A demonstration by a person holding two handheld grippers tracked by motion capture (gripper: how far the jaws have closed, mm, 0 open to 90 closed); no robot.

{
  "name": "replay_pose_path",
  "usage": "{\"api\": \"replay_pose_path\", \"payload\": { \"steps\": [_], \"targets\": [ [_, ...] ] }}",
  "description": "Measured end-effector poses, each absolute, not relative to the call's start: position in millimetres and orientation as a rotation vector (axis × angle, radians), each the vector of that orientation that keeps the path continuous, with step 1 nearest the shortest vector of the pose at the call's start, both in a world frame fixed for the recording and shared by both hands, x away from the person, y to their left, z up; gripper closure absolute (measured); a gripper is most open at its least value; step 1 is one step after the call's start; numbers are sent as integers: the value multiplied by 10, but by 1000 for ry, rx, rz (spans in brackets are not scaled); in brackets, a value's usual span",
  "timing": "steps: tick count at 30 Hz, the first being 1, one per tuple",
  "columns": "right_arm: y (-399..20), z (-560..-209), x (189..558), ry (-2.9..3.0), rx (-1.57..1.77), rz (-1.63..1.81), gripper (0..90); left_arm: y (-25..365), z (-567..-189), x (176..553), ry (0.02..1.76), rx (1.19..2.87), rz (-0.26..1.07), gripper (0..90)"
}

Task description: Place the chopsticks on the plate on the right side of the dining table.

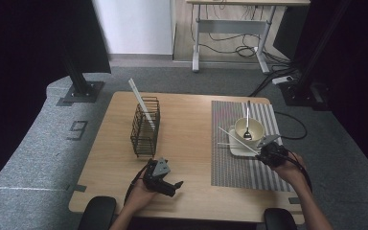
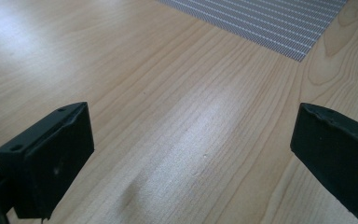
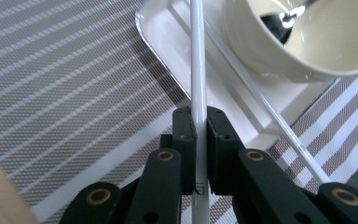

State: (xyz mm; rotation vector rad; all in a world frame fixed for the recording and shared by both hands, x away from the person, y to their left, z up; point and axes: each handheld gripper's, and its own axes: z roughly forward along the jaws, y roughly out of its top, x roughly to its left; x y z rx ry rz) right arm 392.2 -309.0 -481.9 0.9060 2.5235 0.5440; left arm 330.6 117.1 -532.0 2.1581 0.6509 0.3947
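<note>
Wooden table (image 1: 187, 143) with a striped placemat (image 1: 230, 167) on its right half and a wire basket (image 1: 145, 127) left of centre, one white chopstick (image 1: 139, 98) standing in it. Right gripper (image 3: 200, 128) has its jaws clamped on a white chopstick (image 3: 197, 60) over the white tray (image 3: 168, 37); a second stick (image 3: 270, 109) lies on that tray beside the cream bowl (image 3: 279, 42) with a spoon (image 3: 286, 18). Left gripper (image 2: 191, 140) hangs low over bare wood, jaws wide apart, nothing between.

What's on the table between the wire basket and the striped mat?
Nothing: the high view shows bare wood between the wire basket and the striped mat.
</note>
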Motion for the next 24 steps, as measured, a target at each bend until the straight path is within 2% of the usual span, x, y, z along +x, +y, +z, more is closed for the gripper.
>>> {"api": "replay_pose_path", "payload": {
  "steps": [14, 24],
  "targets": [
    [-3165, -5004, 4174, 2570, 925, 501, 830, 1112, -5470, 3320, 636, 2259, 382, 0],
    [-3219, -5032, 4293, 2609, 936, 504, 828, 1110, -5476, 3324, 630, 2271, 373, 0]
  ]
}}
